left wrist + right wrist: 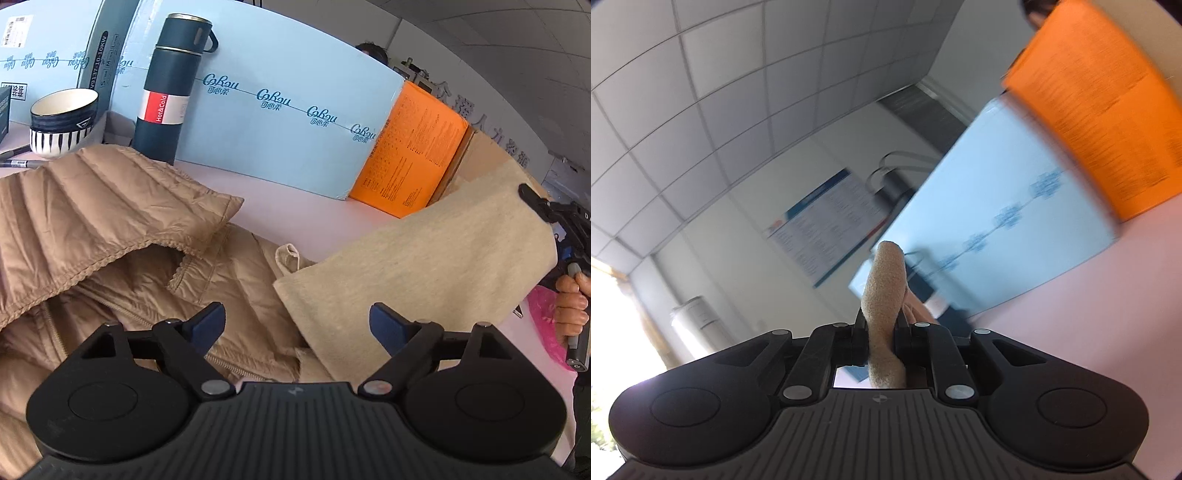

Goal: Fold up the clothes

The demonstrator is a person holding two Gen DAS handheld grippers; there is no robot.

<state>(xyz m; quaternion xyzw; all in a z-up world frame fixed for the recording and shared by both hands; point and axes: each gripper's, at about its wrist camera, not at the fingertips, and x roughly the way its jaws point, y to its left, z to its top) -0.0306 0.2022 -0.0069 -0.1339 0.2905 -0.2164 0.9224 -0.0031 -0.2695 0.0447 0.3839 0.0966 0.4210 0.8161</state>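
Note:
A beige knit garment [424,266] is lifted off the pale table at the right of the left wrist view. My right gripper [532,203] pinches its upper right corner. In the right wrist view, tilted up towards the ceiling, that gripper [881,332] is shut on a fold of the beige cloth [886,291]. My left gripper [297,325] is open and empty, low over a tan quilted jacket [110,229] that lies crumpled at the left. The beige garment's lower edge hangs just beyond its right finger.
A dark blue thermos [170,88] and a striped bowl [62,122] stand at the back left. A light blue box [280,122] and an orange box [413,155] line the back of the table [314,214]. A pink bag [546,317] lies at the right edge.

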